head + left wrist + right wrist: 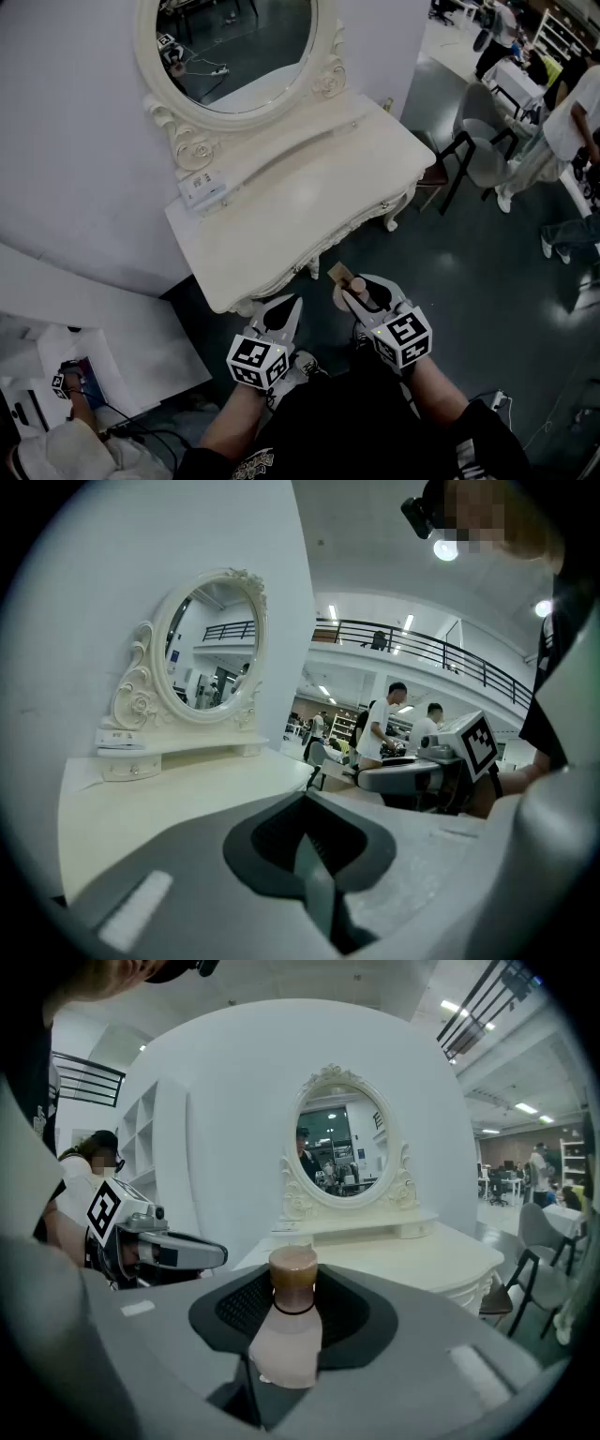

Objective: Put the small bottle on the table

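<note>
The right claw [364, 291] grips the bottle [291, 1335] by its middle, in the air near the tabletop [309, 206]; the left claw [286, 309] is closed and empty. The bottle looks light, hard and slippery, so the middle seems the best hold.

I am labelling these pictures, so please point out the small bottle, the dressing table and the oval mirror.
small bottle [286, 1340]: right gripper view, on its body.
dressing table [309, 202]: head view, on its bare top.
oval mirror [239, 42]: head view, on the glass.

Table's [309, 202] mirror [234, 47]: top beyond upper edge
</note>
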Motion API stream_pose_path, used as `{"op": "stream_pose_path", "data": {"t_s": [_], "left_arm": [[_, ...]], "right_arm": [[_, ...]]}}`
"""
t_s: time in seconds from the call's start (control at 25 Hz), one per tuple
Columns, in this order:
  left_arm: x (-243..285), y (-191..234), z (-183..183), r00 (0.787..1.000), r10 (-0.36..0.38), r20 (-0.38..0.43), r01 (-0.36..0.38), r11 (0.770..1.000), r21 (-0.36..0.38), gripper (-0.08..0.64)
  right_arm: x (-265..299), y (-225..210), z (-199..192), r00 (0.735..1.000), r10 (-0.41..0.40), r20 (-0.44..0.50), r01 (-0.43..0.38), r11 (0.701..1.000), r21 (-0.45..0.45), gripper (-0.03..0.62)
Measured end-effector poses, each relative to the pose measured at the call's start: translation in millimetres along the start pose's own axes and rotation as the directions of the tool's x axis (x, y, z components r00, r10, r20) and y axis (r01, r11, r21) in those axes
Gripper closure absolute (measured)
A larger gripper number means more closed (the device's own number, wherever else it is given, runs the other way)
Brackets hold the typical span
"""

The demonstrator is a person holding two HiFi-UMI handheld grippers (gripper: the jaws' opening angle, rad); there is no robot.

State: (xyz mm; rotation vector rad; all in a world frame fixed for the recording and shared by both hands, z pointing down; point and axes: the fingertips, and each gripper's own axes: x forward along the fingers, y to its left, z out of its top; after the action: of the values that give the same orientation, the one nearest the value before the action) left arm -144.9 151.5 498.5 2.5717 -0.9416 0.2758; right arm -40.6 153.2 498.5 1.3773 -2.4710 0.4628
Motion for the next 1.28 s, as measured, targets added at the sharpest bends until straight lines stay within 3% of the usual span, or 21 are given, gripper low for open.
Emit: {"op": "stream_pose_path", "data": {"t_s": [0.8, 1.28], "left_arm": [[9, 11, 10, 0.997, 0.067, 0.028, -0.066, 0.997, -0.029, 0.560], [36, -4, 20, 0.992, 0.123, 0.043, -0.121, 0.992, -0.037, 0.560]], "right_arm": [[16, -16, 17, 0.998, 0.063, 0.014, -0.063, 0.998, 0.010, 0.424], [16, -49, 27, 0.992, 0.126, 0.016, -0.125, 0.992, -0.015, 0.424]]}}
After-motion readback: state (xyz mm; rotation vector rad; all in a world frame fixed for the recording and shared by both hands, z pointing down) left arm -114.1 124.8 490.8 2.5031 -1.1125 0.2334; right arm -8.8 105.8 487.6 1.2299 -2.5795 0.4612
